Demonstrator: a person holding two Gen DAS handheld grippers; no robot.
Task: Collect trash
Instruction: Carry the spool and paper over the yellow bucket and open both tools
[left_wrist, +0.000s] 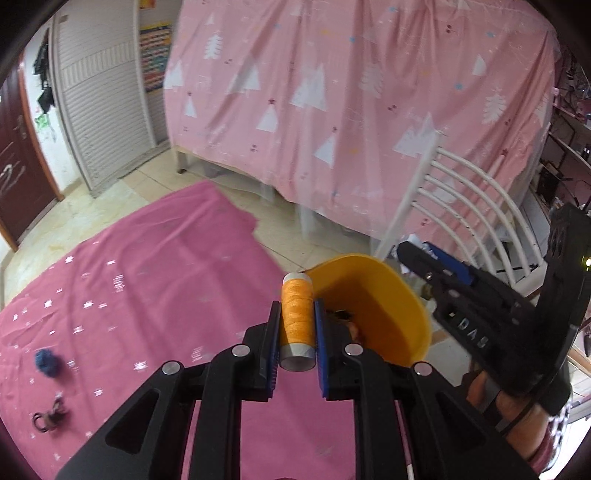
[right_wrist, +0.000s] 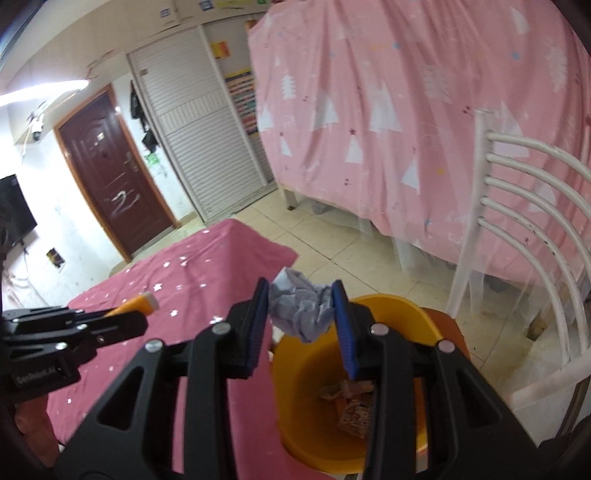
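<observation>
Two hand-held grippers work over a magenta cloth (left_wrist: 155, 295) beside a yellow bin (right_wrist: 391, 314). The left gripper (left_wrist: 296, 321) is clamped on an orange thread spool (left_wrist: 296, 314), just left of the bin's rim. The right gripper (right_wrist: 301, 314) pinches a crumpled paper ball (right_wrist: 301, 308) above the bin's near-left edge. Some scraps (right_wrist: 351, 406) already lie inside (wrappers, possibly). Far left on the cloth, a blue pom-pom (left_wrist: 46, 362) and a dark tangle (left_wrist: 48, 419) remain uncollected.

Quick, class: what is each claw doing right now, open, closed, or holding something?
Left claw: closed on the orange thread spool.
Right claw: closed on the crumpled paper, above the yellow bin.
</observation>
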